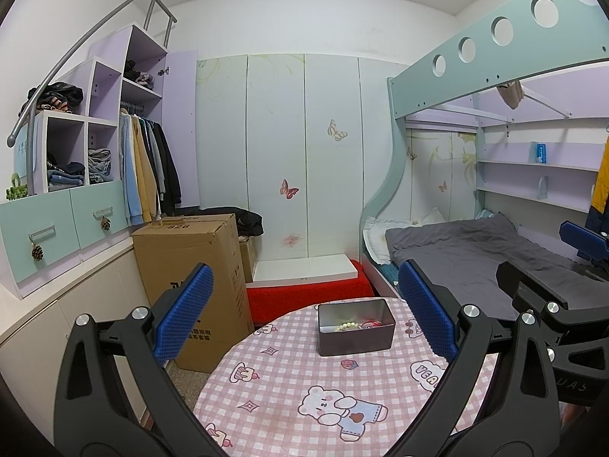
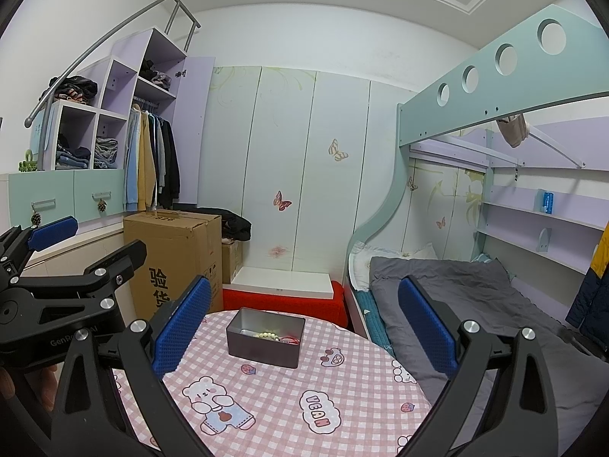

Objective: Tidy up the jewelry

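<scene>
A dark metal tin [image 1: 354,341] [image 2: 262,350] stands on a round table with a pink checked cloth [image 1: 289,388] [image 2: 289,396]. Inside it lie a pale bead bracelet [image 1: 347,326] [image 2: 267,334] and a red string piece [image 1: 371,323] [image 2: 290,339]. My left gripper [image 1: 304,316] is open and empty, raised above the table's near side, short of the tin. My right gripper [image 2: 304,323] is open and empty, also raised on the near side. Each gripper shows at the edge of the other's view: the right gripper [image 1: 548,285], the left gripper [image 2: 76,251].
A cardboard box [image 1: 190,282] stands on the floor left of the table. A red stool with a white board [image 1: 304,285] is behind the table. A bunk bed with grey bedding [image 1: 475,251] is to the right. Wardrobe and shelves with clothes [image 1: 95,160] fill the left.
</scene>
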Demonstrator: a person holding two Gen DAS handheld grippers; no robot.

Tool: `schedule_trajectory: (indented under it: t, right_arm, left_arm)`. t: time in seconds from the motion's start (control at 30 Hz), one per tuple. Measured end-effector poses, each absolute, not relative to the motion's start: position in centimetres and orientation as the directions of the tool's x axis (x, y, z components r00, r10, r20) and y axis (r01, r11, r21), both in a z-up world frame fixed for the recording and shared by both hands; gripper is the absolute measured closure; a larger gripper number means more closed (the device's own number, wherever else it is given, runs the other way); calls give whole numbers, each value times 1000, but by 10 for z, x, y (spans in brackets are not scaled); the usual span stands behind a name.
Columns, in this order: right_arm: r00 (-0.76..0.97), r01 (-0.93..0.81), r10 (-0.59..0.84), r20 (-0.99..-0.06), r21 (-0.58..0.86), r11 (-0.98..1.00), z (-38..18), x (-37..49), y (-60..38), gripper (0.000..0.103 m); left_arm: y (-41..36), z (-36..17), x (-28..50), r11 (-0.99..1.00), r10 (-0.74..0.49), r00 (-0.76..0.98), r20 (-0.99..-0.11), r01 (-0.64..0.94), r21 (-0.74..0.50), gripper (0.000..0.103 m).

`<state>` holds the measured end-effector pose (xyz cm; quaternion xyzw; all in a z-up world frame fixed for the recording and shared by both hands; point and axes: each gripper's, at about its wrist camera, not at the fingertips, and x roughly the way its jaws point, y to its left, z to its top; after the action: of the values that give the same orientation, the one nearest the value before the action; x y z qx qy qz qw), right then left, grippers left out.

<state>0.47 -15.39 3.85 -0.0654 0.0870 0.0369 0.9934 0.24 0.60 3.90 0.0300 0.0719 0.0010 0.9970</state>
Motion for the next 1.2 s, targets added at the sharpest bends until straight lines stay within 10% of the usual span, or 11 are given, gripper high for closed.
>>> schedule_trajectory:
  t: [1.2]
  right_arm:
    - [981, -83, 60, -182, -122, 989, 38, 6, -156, 8]
  left_arm:
    - [12, 39, 2, 998, 8, 989, -145, 1, 61, 7]
